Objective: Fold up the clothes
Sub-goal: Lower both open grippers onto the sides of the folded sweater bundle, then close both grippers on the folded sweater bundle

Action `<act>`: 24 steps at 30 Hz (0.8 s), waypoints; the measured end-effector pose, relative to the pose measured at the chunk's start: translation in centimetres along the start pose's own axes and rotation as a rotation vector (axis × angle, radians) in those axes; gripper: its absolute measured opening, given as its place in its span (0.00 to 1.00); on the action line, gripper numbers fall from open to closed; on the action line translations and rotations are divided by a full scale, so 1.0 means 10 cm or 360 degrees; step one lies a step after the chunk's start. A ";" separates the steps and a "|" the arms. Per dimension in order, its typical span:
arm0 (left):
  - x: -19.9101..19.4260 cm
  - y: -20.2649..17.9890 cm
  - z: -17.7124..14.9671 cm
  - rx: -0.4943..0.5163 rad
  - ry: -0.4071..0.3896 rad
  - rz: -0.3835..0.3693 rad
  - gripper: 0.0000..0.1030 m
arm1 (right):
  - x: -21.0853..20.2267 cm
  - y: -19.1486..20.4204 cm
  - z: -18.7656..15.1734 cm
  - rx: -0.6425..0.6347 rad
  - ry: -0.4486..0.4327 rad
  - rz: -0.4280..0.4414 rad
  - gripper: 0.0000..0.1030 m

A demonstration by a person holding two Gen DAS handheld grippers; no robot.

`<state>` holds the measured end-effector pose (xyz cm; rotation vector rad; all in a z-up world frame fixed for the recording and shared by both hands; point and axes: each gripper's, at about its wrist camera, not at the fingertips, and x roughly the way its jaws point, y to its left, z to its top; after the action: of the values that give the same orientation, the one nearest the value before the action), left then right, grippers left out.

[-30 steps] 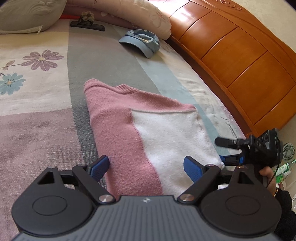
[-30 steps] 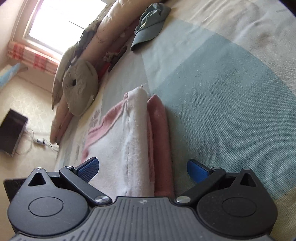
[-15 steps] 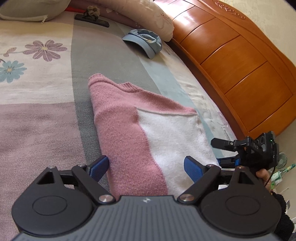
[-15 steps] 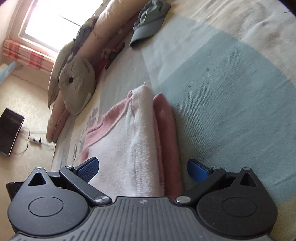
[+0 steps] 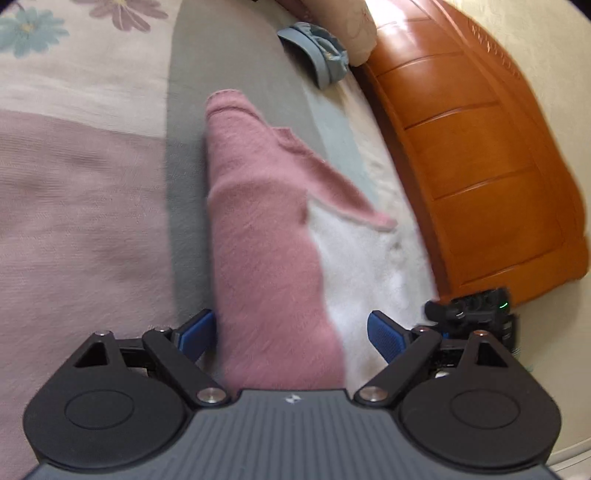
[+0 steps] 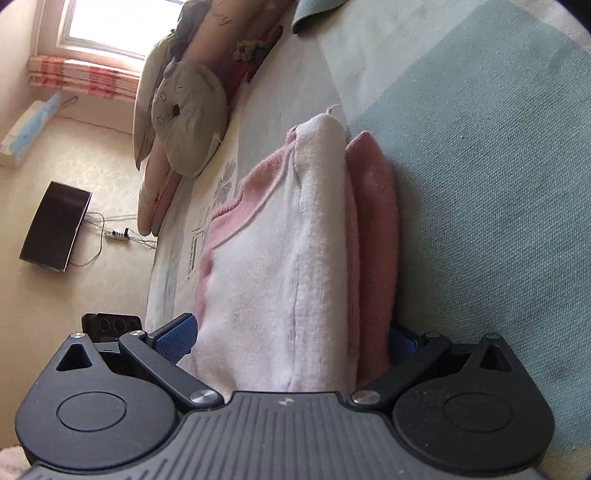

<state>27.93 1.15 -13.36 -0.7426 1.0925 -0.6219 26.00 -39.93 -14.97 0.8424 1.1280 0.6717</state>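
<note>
A folded pink and white sweater [image 5: 266,236] lies on the patterned bedspread [image 5: 85,206]. My left gripper [image 5: 290,334] is open wide at its near end, blue pads on either side of the pink part, the left pad right at the cloth's edge. My right gripper [image 6: 287,338] is also open wide at the sweater's [image 6: 295,236] other side. The thick white and pink folds fill the gap between its fingers, and the pink fold half hides the right finger [image 6: 402,339]. In the left wrist view, the right gripper's black body [image 5: 476,314] shows by the sweater's white corner.
A blue cap [image 5: 317,51] lies further up the bed, next to a pillow [image 5: 358,33]. The wooden headboard [image 5: 480,166] runs along the right. In the right wrist view, cushions [image 6: 184,122] line the bed's far edge, and a black box [image 6: 55,225] with cables sits on the floor.
My left gripper dropped lower, rolled and came in closer, so the sweater reaches deeper between its fingers. My right gripper pushed in too; the folds now fill its gap and cover its right finger.
</note>
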 end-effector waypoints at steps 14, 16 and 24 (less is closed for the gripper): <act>0.14 0.11 0.19 -0.0133 0.0041 -0.0160 0.91 | -0.02 0.00 -0.03 -0.0142 -0.0056 0.0104 1.00; 0.23 0.04 0.26 -0.0105 0.0059 -0.0157 0.97 | -0.01 -0.02 0.04 -0.0052 -0.0074 0.0099 1.00; 0.28 0.02 0.28 -0.0157 0.0183 -0.0157 0.98 | 0.05 -0.03 0.17 0.0128 -0.0044 0.0063 1.00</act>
<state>31.55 -0.21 -14.29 -0.8587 1.2045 -0.7053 27.83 -40.05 -15.16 0.9420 1.1217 0.6489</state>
